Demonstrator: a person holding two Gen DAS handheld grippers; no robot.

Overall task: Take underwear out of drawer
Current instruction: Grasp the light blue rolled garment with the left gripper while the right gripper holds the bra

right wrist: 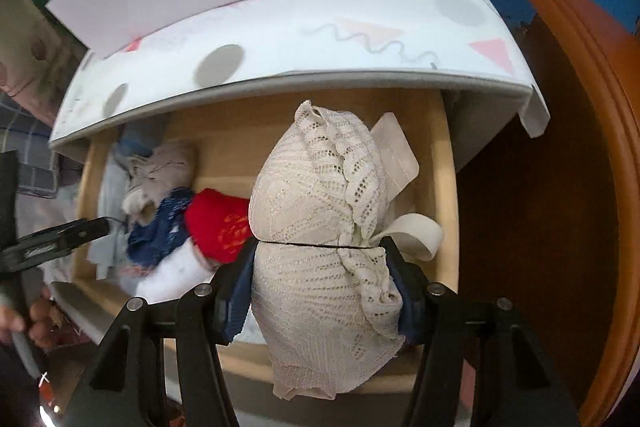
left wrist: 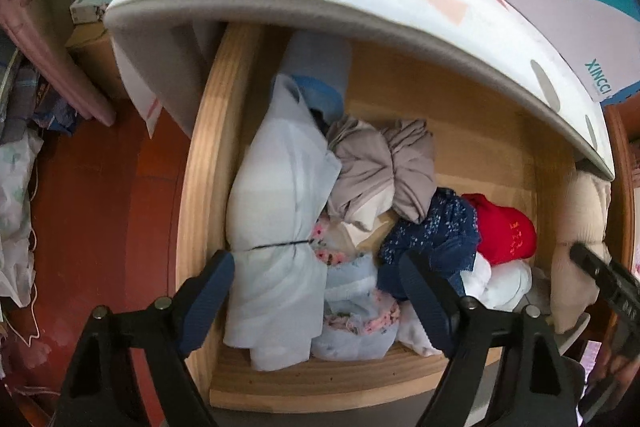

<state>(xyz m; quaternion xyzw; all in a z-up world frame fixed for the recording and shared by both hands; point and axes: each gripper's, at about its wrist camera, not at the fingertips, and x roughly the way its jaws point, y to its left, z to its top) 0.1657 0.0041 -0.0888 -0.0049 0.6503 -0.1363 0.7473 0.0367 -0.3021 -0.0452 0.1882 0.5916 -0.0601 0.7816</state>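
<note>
From the left wrist, the left gripper (left wrist: 316, 291) hangs spread wide over the wooden drawer (left wrist: 200, 163), its fingers straddling a pale blue bundle (left wrist: 276, 227) without pressing it. From the right wrist, the right gripper (right wrist: 320, 283) is clenched on a cream lace undergarment (right wrist: 320, 211), lifted above the drawer's right side.

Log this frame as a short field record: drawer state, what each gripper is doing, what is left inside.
drawer: wooden drawer open
right gripper: shut on cream lace garment, held above the drawer
left gripper: open over the pile, pale blue bundle between its fingers, not pinched
left inside: grey garment, navy garment, red garment
</note>
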